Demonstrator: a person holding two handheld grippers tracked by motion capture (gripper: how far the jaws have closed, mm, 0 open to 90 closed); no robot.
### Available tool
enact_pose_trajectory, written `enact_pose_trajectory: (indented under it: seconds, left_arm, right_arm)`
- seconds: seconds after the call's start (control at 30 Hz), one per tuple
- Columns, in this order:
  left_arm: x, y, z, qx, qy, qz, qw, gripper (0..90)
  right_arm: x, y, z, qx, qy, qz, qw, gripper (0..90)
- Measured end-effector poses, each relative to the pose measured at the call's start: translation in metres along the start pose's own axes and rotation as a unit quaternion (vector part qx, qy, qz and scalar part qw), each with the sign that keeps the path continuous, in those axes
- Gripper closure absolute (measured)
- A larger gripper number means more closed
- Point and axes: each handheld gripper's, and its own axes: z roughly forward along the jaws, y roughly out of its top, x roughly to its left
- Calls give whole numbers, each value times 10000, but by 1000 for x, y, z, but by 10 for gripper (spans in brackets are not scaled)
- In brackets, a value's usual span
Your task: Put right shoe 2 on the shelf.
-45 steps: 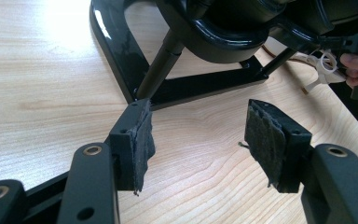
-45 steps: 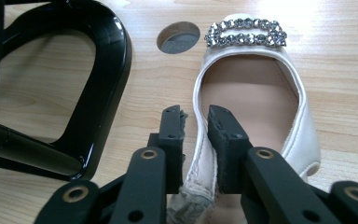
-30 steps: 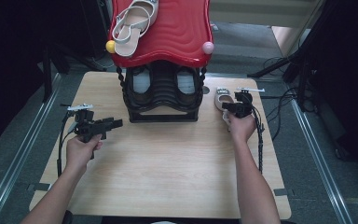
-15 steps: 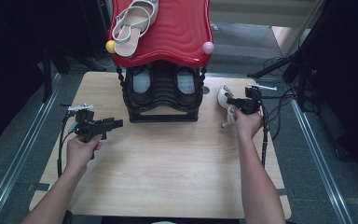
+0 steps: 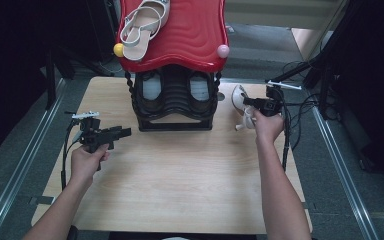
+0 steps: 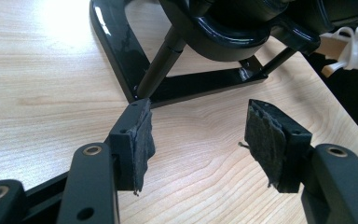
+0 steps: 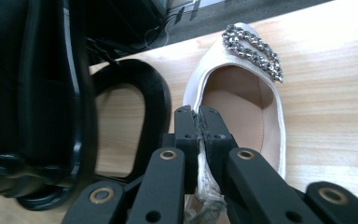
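A white peep-toe shoe (image 7: 242,107) with a rhinestone buckle hangs tilted just off the table to the right of the black shoe rack (image 5: 175,107). My right gripper (image 7: 198,116) is shut on the shoe's side edge; in the high view the right gripper (image 5: 248,102) points left at the shoe (image 5: 238,96). My left gripper (image 5: 125,132) hovers over the table left of the rack, jaws open and holding nothing. In the left gripper view, the left gripper (image 6: 198,135) faces the rack's base (image 6: 121,56), with the lifted shoe (image 6: 349,46) beyond it.
The rack has a red wavy top shelf (image 5: 190,35) carrying a beige sandal (image 5: 142,25), with a yellow knob (image 5: 118,49) and a pink knob (image 5: 223,50) at its front corners. Pale shoes sit inside the rack. Cables trail at the table's right edge.
My right hand has risen and lifted the white shoe off the table, tipping it. The left hand has stayed where it was.
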Motion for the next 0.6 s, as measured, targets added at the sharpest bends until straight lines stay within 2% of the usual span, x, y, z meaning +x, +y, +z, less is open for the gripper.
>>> enact_pose_trajectory:
  seconds: [0.4,0.47,0.6]
  left_arm:
    - [-1,0,0,-10,-23,-35,10000,413]
    - [-1,0,0,-8,-30,-29,10000,412]
    - [0,0,0,7,-22,-8,10000,413]
  right_arm:
    - [31,35,-27,-143,226,-68,9996,885]
    - [36,42,-33,-175,314,-103,9993,885]
    - [47,55,-44,-206,323,-204,9991,885]
